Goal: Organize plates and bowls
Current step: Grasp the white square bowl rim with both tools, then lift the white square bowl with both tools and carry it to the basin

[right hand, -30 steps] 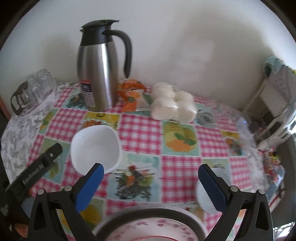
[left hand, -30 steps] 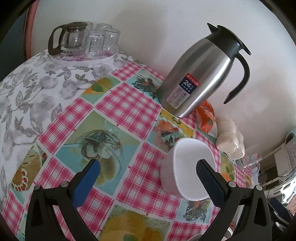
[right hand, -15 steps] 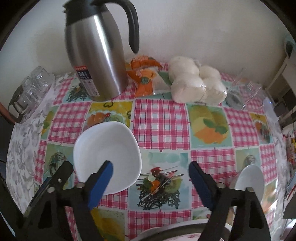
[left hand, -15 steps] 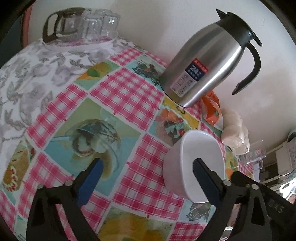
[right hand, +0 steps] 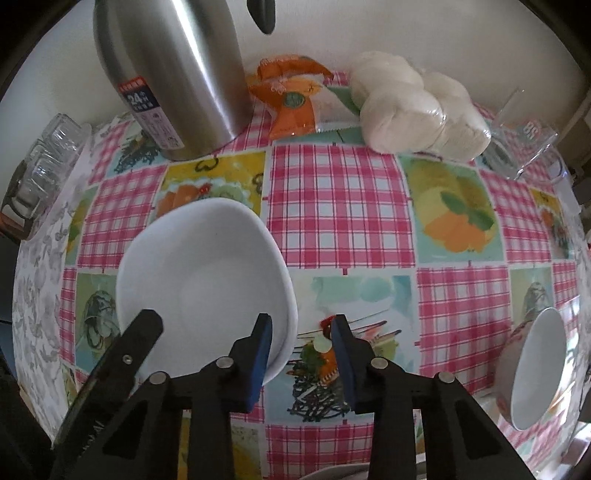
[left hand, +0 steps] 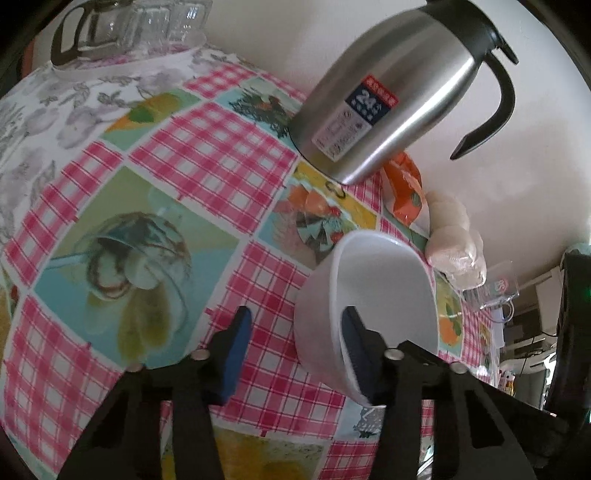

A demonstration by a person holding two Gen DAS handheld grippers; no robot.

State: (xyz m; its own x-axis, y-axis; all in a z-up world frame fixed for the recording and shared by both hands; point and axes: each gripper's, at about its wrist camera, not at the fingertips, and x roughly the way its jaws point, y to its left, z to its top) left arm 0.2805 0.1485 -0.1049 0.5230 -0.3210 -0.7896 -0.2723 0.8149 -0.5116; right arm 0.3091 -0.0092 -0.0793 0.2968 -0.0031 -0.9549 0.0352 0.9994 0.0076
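A white squarish bowl [left hand: 384, 291] [right hand: 203, 273] stands on the checked tablecloth [left hand: 207, 155]. My left gripper [left hand: 295, 347] straddles the bowl's near wall, one blue pad inside and one outside. Its jaws are closing, with a gap still between the outer pad and the wall. My right gripper [right hand: 301, 349] straddles the opposite rim the same way, also closing, and its outer pad is clear of the bowl. A black finger [right hand: 136, 336] of the left gripper shows over the bowl's left side in the right wrist view. A second bowl [right hand: 535, 369], white inside, sits at the far right.
A steel thermos jug [left hand: 388, 92] [right hand: 173, 74] stands just behind the bowl. A tray of glasses [left hand: 129, 29] is at the back left. An orange packet [right hand: 291, 96], a bag of white buns [right hand: 417, 110] and a glass mug [right hand: 524, 144] line the wall.
Both grippers have come down onto the white bowl and their jaws have narrowed a lot. The right gripper has shifted left, so that it now straddles the bowl's rim.
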